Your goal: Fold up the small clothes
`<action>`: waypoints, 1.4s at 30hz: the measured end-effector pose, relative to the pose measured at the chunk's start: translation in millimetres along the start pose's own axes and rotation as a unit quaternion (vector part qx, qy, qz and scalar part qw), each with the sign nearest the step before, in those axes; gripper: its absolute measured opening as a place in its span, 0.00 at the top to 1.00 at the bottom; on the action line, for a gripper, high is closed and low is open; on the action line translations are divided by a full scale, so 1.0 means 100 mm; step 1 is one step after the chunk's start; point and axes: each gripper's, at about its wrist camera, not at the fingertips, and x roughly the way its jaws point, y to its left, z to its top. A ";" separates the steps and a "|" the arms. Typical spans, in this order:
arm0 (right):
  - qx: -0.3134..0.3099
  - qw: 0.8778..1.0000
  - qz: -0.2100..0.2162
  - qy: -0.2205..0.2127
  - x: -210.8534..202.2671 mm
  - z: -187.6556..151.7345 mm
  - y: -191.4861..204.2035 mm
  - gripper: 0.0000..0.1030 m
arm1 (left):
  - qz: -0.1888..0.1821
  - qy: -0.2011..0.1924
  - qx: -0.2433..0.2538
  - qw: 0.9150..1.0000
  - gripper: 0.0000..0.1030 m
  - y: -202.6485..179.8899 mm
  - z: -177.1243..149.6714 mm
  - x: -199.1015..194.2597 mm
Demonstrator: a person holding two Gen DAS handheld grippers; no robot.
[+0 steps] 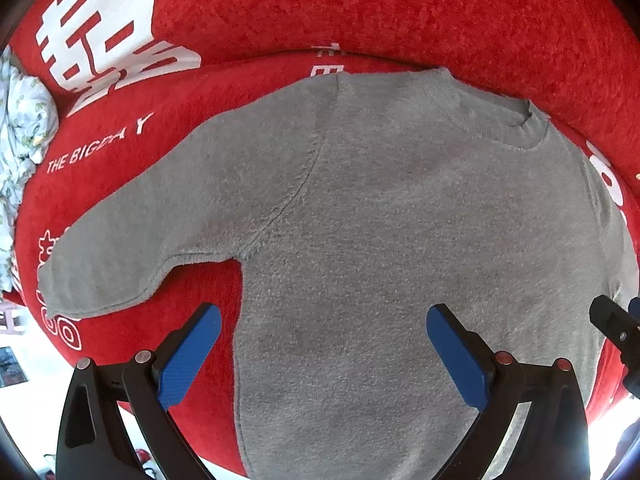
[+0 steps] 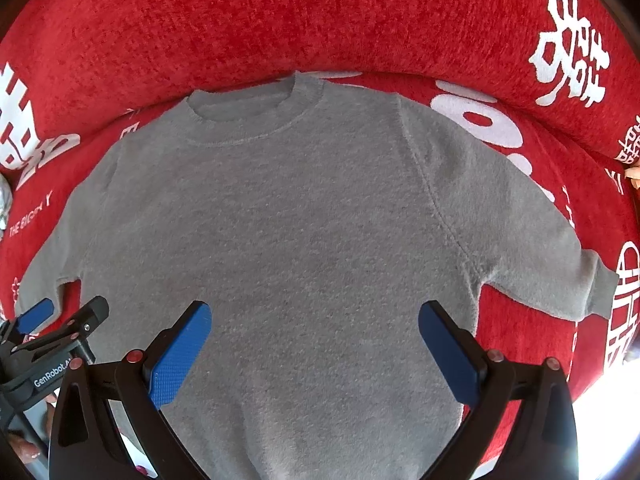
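Observation:
A small grey knit sweater (image 1: 380,216) lies flat on a red sofa seat, neck away from me, both short sleeves spread out; the same grey sweater (image 2: 288,220) fills the right wrist view. My left gripper (image 1: 324,316) hovers open above the lower left part of the body, near the left sleeve (image 1: 120,248). My right gripper (image 2: 316,312) hovers open above the lower middle of the body, with the right sleeve (image 2: 552,256) off to its right. Nothing is between either pair of blue fingers. The left gripper (image 2: 60,312) shows at the left edge of the right wrist view.
The red sofa cover (image 1: 360,12) with white lettering forms the seat and backrest behind the sweater. A white patterned cloth (image 1: 20,128) lies bunched at the far left. The right gripper's tip (image 1: 612,320) pokes in at the right edge. The seat's front edge is near me.

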 end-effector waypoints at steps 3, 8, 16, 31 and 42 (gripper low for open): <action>-0.004 1.000 0.001 -0.003 -0.01 -0.01 0.06 0.00 | -0.009 -0.001 -0.005 1.000 0.00 0.07 -0.02 0.02; -0.017 1.000 0.005 -0.004 -0.02 -0.03 0.23 0.00 | -0.084 -0.012 -0.054 0.995 0.00 0.43 -0.07 0.03; -0.051 0.998 0.025 0.012 0.05 -0.18 0.62 0.00 | -0.196 -0.038 -0.241 0.950 0.00 1.74 -0.40 0.41; -0.094 0.995 0.030 0.013 0.10 -0.42 1.15 0.00 | -0.210 -0.134 -0.405 0.880 0.04 3.00 -0.40 0.55; -0.096 0.994 0.044 0.014 0.19 -0.51 1.26 0.00 | -0.148 -0.142 -0.356 0.912 0.95 3.26 -0.57 0.43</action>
